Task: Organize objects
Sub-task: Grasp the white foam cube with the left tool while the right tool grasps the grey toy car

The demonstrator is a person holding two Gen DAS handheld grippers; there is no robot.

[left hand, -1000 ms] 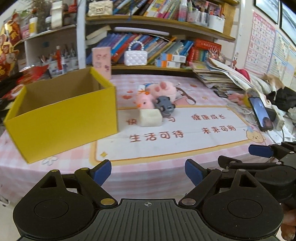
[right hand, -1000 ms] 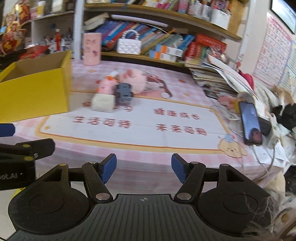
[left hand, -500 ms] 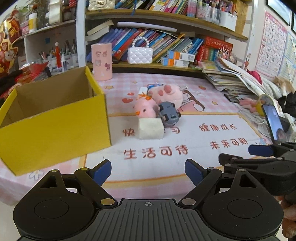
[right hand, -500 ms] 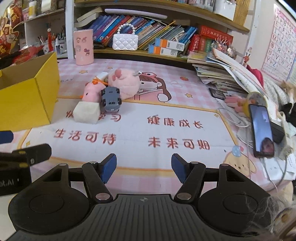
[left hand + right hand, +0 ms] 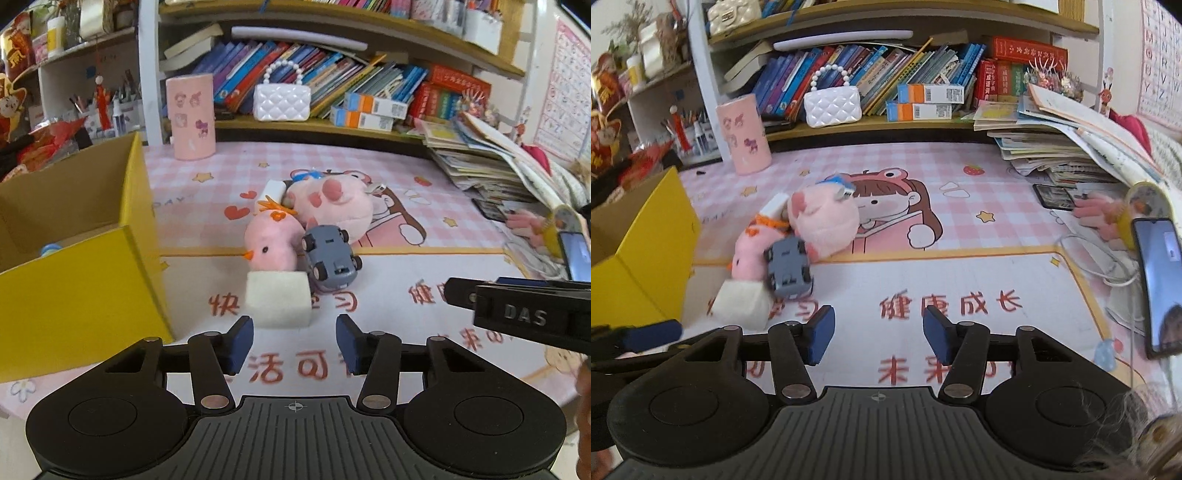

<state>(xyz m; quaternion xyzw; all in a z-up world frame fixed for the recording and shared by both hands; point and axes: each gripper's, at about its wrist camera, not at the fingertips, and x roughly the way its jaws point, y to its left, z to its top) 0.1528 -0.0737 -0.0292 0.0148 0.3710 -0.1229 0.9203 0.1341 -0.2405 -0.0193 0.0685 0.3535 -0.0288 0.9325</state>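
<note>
Currently: left tongs point(image 5: 294, 343) closing, empty, white foam block point(image 5: 277, 298) at twelve o'clock; right tongs point(image 5: 878, 339) closing, empty, grey toy car point(image 5: 788, 271) at ten o'clock.

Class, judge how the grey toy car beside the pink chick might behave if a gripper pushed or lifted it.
The toy car looks like hard plastic, so probably stiff and light. It leans tilted against the pink chick, wheels showing, so a push may tip it or set it rolling.

Bright, even daylight is filling both views, casting only soft shadows. Fisheye distortion is bending the shelves point(image 5: 332, 40) and corners are darkening. The white block point(image 5: 740, 302) and yellow box point(image 5: 646, 254) are smearing with motion blur in the right view.
</note>
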